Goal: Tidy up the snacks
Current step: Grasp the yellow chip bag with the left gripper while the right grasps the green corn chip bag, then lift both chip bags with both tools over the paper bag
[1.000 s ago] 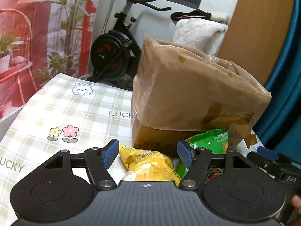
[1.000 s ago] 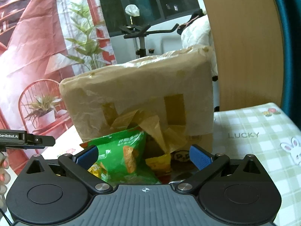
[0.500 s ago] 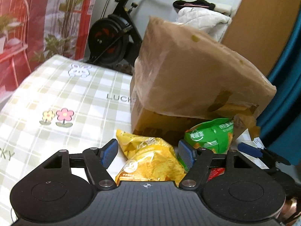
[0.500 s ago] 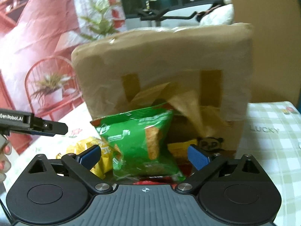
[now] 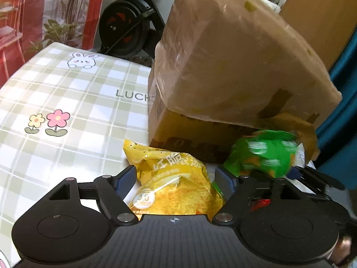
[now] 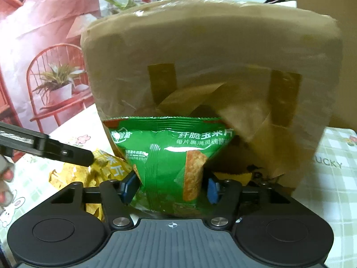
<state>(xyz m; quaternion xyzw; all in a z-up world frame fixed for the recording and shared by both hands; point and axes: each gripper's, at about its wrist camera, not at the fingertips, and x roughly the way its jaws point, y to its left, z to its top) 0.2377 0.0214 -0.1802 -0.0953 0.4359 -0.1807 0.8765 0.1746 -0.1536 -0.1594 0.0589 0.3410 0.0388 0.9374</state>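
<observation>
Right gripper (image 6: 170, 188) first: its blue pads sit on either side of the green chip bag (image 6: 169, 156), and the jaws are closing on it. The left pad meets the bag's edge, the right pad stands just beside the printed chip, so whether the squeeze has truly landed I cannot tell. The bag stands upright between the fingers, its crimped top edge level with the foot of the big brown cardboard box (image 6: 212, 67) straight ahead (tape strips and torn paper hang down behind the bag).

Over to the left gripper (image 5: 177, 177): jaws opening, spread wide around the yellow snack bag (image 5: 171, 185), which lies flat on the checked tablecloth (image 5: 67, 93) between the fingers. The left pad stands just clear of the bag; the right pad's contact is hidden behind the bag's bulge. Beyond the right finger is the green bag again, blurred, with the other tool's black fingers beside it. The box rises dead ahead of both tongs, and an exercise bike (image 5: 129, 24) stands past the table's far edge.
</observation>
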